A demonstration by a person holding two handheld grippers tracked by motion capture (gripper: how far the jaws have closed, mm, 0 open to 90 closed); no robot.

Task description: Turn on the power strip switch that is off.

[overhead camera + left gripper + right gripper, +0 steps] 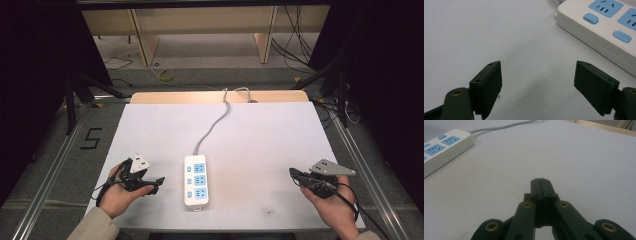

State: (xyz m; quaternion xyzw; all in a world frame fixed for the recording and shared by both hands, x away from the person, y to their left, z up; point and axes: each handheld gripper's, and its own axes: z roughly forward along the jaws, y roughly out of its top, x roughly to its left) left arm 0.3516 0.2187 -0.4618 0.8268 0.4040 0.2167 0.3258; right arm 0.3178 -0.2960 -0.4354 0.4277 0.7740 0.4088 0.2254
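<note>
A white power strip (195,181) with blue sockets and switches lies near the table's front middle, its grey cable (212,122) running off the far edge. My left gripper (156,184) rests to the left of the strip, jaws pointing toward it and standing wide open with nothing between them. In the left gripper view the gripper (537,85) frames bare table, with the power strip (599,27) at upper right. My right gripper (295,176) sits at the front right, pointing left. In the right gripper view the gripper (540,185) has its jaws pressed together on nothing, and the power strip (441,147) lies far left.
The white table sheet (260,135) is bounded by a wooden strip (220,96) at the far edge. Metal rails (45,170) run along both sides, and loose cables (295,45) lie on the floor beyond.
</note>
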